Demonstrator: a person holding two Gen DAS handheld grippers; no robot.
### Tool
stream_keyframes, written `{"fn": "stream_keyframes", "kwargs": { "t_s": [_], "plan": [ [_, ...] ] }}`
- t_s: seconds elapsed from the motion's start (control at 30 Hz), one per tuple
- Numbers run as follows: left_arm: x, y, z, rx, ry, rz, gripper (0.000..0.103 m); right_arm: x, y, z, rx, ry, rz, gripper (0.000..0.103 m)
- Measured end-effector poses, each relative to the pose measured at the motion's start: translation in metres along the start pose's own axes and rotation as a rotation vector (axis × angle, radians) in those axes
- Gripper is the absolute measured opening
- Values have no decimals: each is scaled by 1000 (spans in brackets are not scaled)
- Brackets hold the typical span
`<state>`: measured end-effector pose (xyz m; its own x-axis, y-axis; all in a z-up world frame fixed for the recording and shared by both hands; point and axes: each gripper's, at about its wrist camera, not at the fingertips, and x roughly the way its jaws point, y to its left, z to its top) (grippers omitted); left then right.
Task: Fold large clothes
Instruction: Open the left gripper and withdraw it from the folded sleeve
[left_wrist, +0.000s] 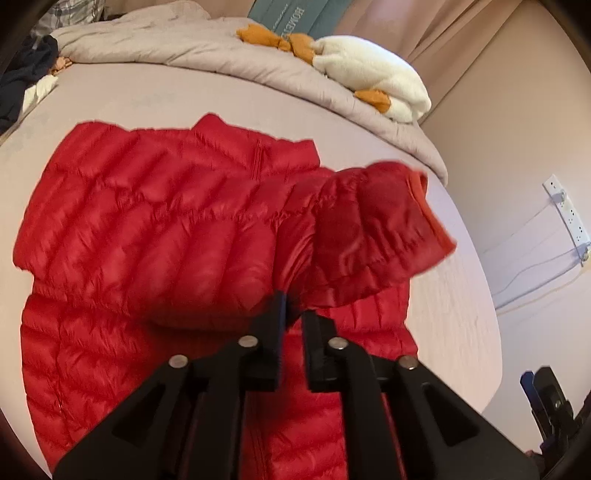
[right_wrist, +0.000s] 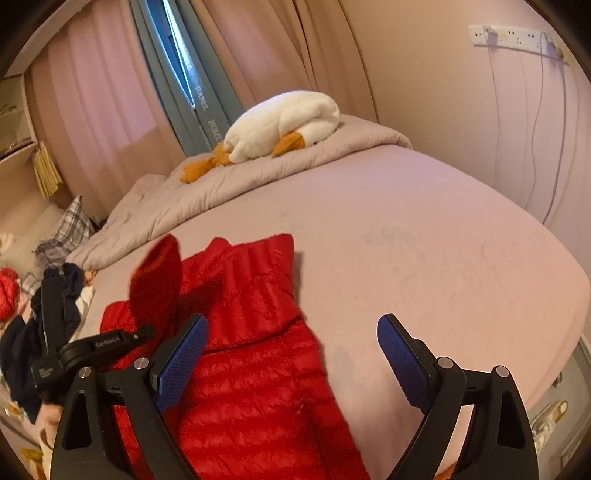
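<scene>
A red puffer jacket (left_wrist: 147, 229) lies flat on the bed, collar toward the far side. One sleeve (left_wrist: 369, 229) is lifted and folded across the body, its cuff hanging to the right. My left gripper (left_wrist: 295, 312) stands just above the jacket with its jaws a narrow gap apart, and a fold of that sleeve is pinched between them. In the right wrist view the raised sleeve (right_wrist: 159, 280) stands up beside the left gripper's black body (right_wrist: 92, 345). My right gripper (right_wrist: 293, 319) hovers open over the jacket's right edge (right_wrist: 258, 332), nothing between its blue pads (right_wrist: 181, 362).
The bed's pale sheet (right_wrist: 424, 240) stretches to the right of the jacket. A grey duvet (left_wrist: 184, 48) with a white and orange plush duck (right_wrist: 284, 122) lies along the far side. Dark clothes (left_wrist: 22, 77) are piled at the left. A power strip (left_wrist: 569, 218) hangs on the wall.
</scene>
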<state>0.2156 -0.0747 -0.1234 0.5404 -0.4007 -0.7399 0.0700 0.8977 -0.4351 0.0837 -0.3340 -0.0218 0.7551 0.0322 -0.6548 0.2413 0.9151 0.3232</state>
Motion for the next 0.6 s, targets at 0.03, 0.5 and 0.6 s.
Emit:
{"fn": "stream_keyframes", "kwargs": {
  "t_s": [0.03,0.5,0.6],
  "plan": [
    [0,1,-1,-1,8,2,25,1,0,-1,1,6,0,92],
    [-107,74,4,-173,-204,53,95,26,27,6,-70,54,51,92],
    [-130,109,0,-236,-249,117,99,45,42,10,-112,80,59,92]
  ]
}}
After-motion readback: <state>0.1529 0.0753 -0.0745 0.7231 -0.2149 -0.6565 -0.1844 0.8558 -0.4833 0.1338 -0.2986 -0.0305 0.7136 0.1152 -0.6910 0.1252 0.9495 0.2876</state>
